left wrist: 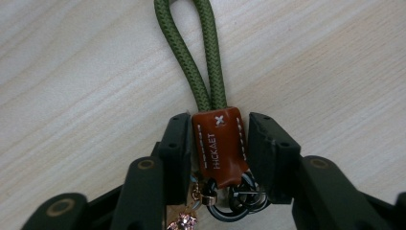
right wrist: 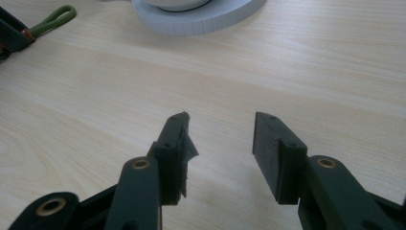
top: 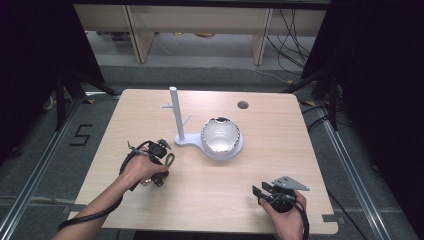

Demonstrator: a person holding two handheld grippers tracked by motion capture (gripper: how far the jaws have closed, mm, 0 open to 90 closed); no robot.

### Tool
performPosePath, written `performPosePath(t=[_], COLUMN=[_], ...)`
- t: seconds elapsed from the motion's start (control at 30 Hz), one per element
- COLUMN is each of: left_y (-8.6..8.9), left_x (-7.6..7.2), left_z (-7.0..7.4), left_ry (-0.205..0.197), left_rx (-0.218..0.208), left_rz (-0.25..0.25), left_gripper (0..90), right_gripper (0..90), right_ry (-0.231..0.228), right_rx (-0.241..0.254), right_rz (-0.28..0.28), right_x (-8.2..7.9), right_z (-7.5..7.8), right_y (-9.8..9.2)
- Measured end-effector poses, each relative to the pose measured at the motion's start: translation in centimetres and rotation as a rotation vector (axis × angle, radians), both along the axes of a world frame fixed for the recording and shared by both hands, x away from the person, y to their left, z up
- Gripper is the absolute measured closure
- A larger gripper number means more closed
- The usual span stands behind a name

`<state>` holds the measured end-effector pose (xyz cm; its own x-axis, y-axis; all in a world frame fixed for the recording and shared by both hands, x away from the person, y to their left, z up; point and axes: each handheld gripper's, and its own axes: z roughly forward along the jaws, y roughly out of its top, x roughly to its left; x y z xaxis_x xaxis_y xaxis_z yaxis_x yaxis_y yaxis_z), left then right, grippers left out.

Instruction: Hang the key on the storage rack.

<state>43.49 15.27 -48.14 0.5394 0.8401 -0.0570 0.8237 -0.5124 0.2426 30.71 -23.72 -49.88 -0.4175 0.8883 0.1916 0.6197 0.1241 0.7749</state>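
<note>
Two jaws of the left gripper are bracketing the keychain by its brown leather tab over the table, possibly loosely enough to be letting it slip, while the right gripper is hovering spread and empty.

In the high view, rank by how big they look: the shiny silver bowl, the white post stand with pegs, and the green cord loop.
1. White post stand with pegs, tallest.
2. Shiny silver bowl, close to it in spread.
3. Green cord loop, clearly smallest.
</note>
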Motion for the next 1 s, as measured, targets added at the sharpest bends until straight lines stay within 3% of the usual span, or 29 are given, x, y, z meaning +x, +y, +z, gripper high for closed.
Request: performPosePath(t=[0.23, 0.33, 0.37, 0.6, 0.7, 0.73, 0.8, 0.9, 1.0], left_y=[-0.3, -0.1, 0.2, 0.8, 1.1, 1.2, 1.4, 1.6, 2.2], left_x=[-0.4, -0.5, -0.4, -0.9, -1.3, -1.4, -1.8, -2.1, -2.7], left_z=[-0.1, -0.1, -0.1, -0.1, -0.3, -0.3, -0.3, -0.1, 0.0], left_ry=[-0.028, -0.045, -0.054, -0.099, -0.129, -0.134, -0.150, -0.174, -0.228], left_rx=[0.005, -0.011, -0.003, -0.018, -0.053, -0.058, -0.081, -0.096, -0.139], left_rz=[-0.020, -0.045, -0.080, -0.126, -0.116, -0.116, -0.124, -0.131, -0.141], left_gripper=[66.0, 67.3, 67.7, 68.8, 69.0, 69.0, 69.0, 69.0, 68.9], right_gripper=[56.9, 56.9, 56.8, 56.6, 56.5, 56.5, 56.4, 56.3, 56.2], right_ry=[-0.001, -0.001, -0.002, 0.008, 0.005, -0.004, 0.004, 0.004, 0.007], right_rx=[-0.005, -0.005, -0.005, -0.017, -0.020, 0.002, -0.021, -0.019, -0.013], right_rz=[0.001, 0.001, 0.002, -0.004, -0.006, 0.001, -0.009, -0.006, -0.005], right_x=[0.0, 0.0, 0.0, -0.1, -0.1, 0.0, -0.1, -0.1, -0.2], right_z=[0.0, 0.0, 0.0, 0.1, 0.1, 0.0, 0.0, 0.0, 0.0], right_y=[0.0, 0.0, 0.0, 0.0, 0.0, 0.0, 0.0, 0.0, 0.0])
